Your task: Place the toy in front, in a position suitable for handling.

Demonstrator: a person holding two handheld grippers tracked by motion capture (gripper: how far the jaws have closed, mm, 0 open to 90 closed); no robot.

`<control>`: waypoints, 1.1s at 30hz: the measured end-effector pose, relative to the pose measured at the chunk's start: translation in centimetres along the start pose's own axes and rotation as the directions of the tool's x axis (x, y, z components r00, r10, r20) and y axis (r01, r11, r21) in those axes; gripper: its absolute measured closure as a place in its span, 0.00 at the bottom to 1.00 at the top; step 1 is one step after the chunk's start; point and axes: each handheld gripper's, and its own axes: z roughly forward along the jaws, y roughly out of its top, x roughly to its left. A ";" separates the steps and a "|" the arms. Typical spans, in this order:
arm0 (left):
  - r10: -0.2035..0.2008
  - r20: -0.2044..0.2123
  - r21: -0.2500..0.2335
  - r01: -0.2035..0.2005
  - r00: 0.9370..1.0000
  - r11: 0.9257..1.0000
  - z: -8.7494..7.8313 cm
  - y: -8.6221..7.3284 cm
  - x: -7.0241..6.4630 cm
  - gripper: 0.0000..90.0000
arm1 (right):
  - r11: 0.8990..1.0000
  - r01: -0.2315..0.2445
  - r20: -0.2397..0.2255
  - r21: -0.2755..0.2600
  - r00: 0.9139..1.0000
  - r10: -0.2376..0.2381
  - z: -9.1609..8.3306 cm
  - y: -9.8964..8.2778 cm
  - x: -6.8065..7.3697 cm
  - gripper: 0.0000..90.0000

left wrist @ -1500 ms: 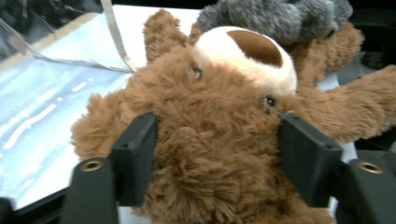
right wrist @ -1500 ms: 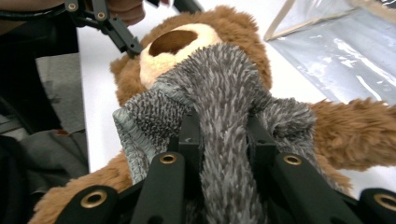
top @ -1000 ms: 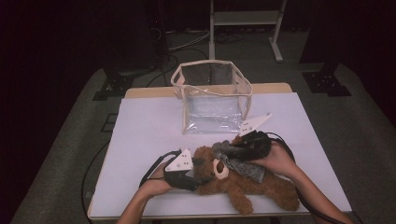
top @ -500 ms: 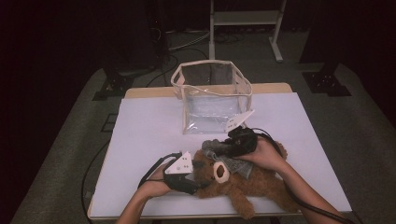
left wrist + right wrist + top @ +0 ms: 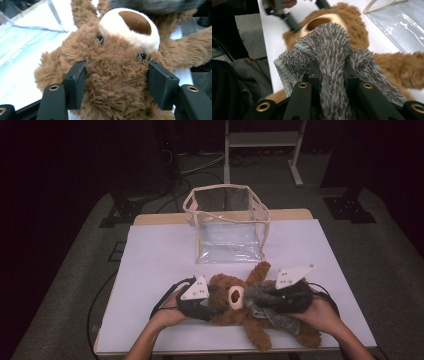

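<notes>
A brown teddy bear (image 5: pixel 235 312) lies on its back near the table's front edge. My left gripper (image 5: pixel 212 304) has the bear's head (image 5: pixel 112 62) between its jaws, and both pads still touch the fur. Those jaws have just been opening. A grey fuzzy cloth (image 5: pixel 262 300) lies across the bear's chest. My right gripper (image 5: pixel 274 301) is shut on a bunched fold of that grey cloth (image 5: pixel 332 45), just right of the bear's muzzle. In the right gripper view, the left gripper (image 5: pixel 279 12) shows blurred beyond the bear's head.
A clear plastic bag (image 5: pixel 227 222) with a cream rim stands open at the middle back of the white table (image 5: pixel 160 255). Cables trail from both grippers toward the front edge. A dark floor and a metal stand lie beyond the table.
My right gripper has swung to the right and toward the front edge with the grey cloth. The bear's arm now points up toward the bag. The left hand has stayed put.
</notes>
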 end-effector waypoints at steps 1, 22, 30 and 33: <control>-0.007 -0.010 0.002 0.007 1.000 1.000 0.0 0.1 0.1 0.41 | 1.000 0.000 0.005 -0.005 1.000 0.000 -0.4 -0.3 0.3 0.82; -0.066 -0.013 -0.003 0.066 0.998 0.998 0.0 -0.7 -0.5 0.47 | 0.999 0.014 0.094 -0.045 0.996 -0.010 0.5 -1.6 -2.4 0.83; -0.090 -0.059 -0.005 0.090 0.994 0.996 0.3 -0.2 0.1 0.47 | 0.999 0.005 0.083 -0.048 0.997 -0.001 0.3 -0.2 -2.1 0.83; -0.096 -0.058 -0.007 0.096 0.994 0.995 0.4 0.0 0.5 0.46 | 0.999 0.027 0.048 -0.040 0.999 -0.025 0.9 1.0 -1.6 0.83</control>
